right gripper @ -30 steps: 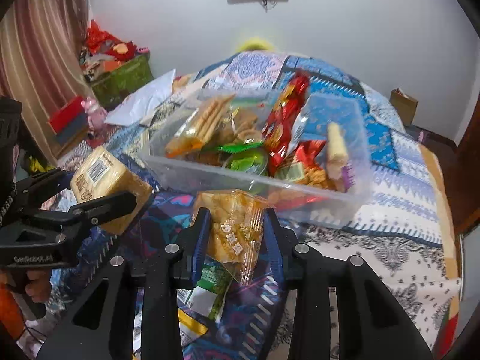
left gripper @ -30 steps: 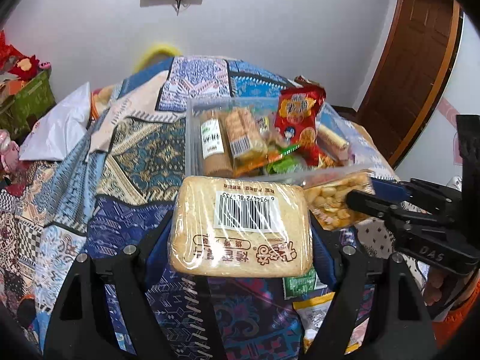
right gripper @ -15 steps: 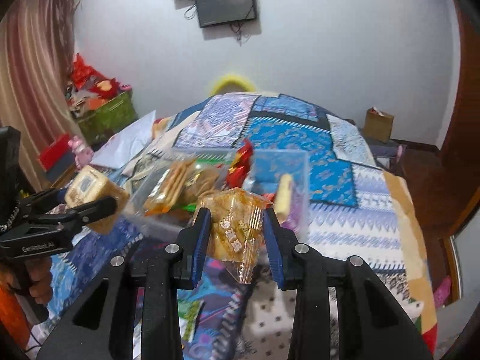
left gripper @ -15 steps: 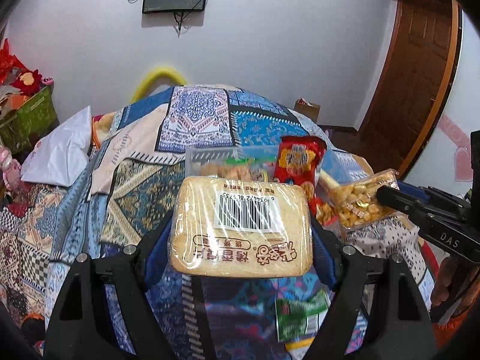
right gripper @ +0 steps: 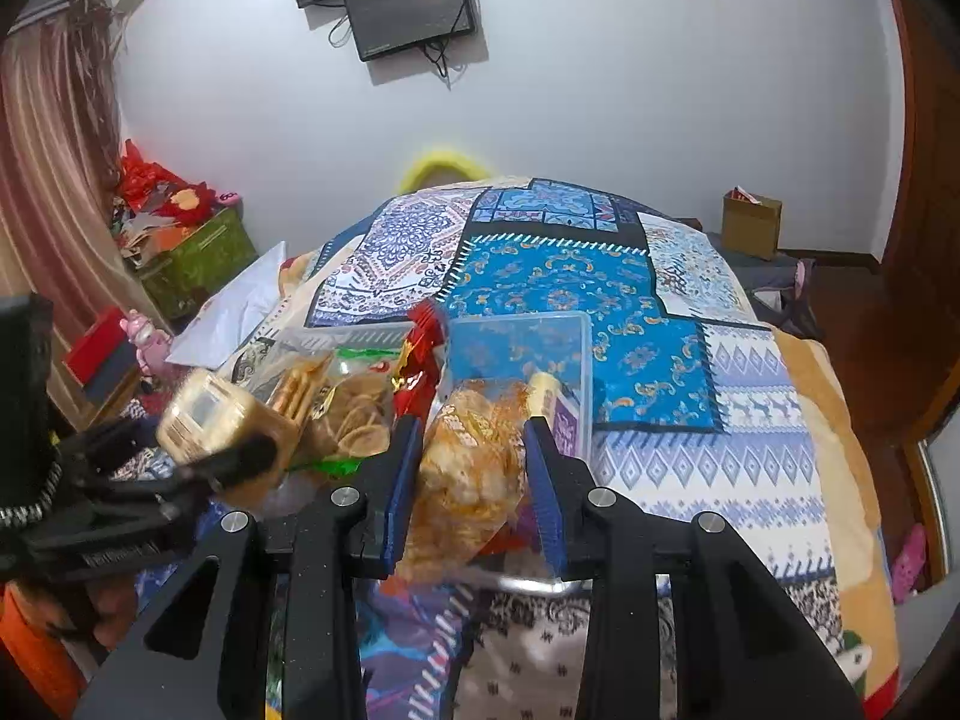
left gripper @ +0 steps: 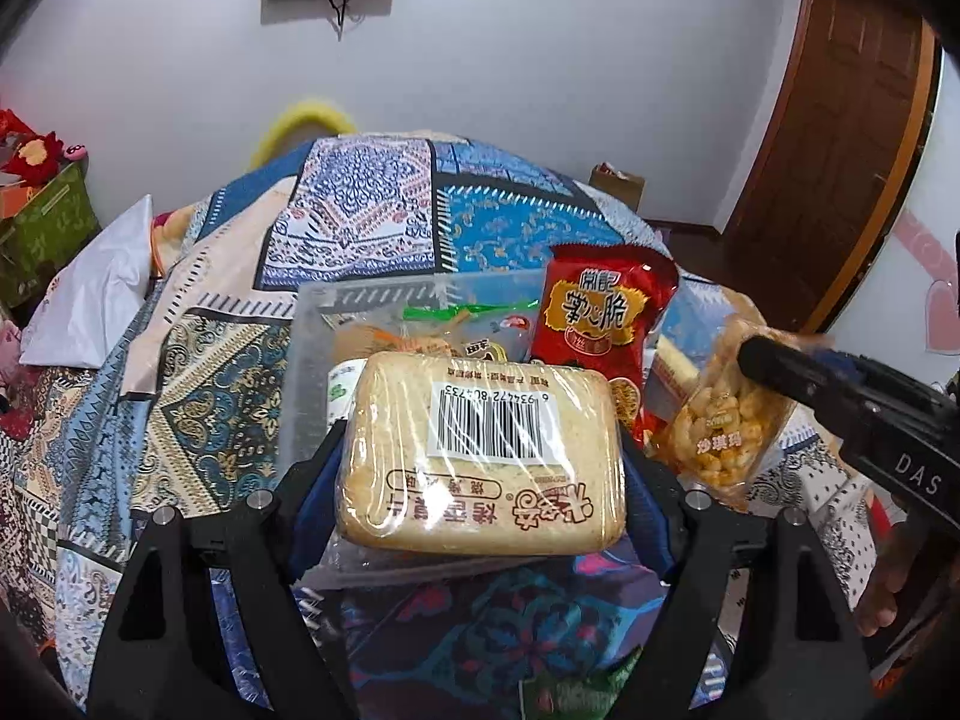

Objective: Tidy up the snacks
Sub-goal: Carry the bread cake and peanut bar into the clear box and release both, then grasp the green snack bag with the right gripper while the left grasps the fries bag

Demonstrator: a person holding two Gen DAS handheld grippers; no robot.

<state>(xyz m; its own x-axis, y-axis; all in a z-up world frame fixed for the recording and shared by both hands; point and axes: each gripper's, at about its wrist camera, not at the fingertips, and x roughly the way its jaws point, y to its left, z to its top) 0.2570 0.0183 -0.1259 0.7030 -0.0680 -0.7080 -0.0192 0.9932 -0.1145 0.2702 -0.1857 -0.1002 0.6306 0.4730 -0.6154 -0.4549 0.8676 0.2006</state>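
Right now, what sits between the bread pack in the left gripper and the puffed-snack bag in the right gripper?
In the left wrist view, the upright red snack bag in the clear bin stands between the bread pack and the puffed-snack bag.

Matte black plastic left gripper (left gripper: 480, 468), blue ribbed pads (left gripper: 645, 516) lining its fingers, silver round screws on the knuckles. Same black build on the right gripper (right gripper: 474, 480), white "DAS" lettering on its side, orange sleeve behind.

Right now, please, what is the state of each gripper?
Left gripper: closed on the wrapped bread slice.
Right gripper: closed on the clear bag of fried snacks.
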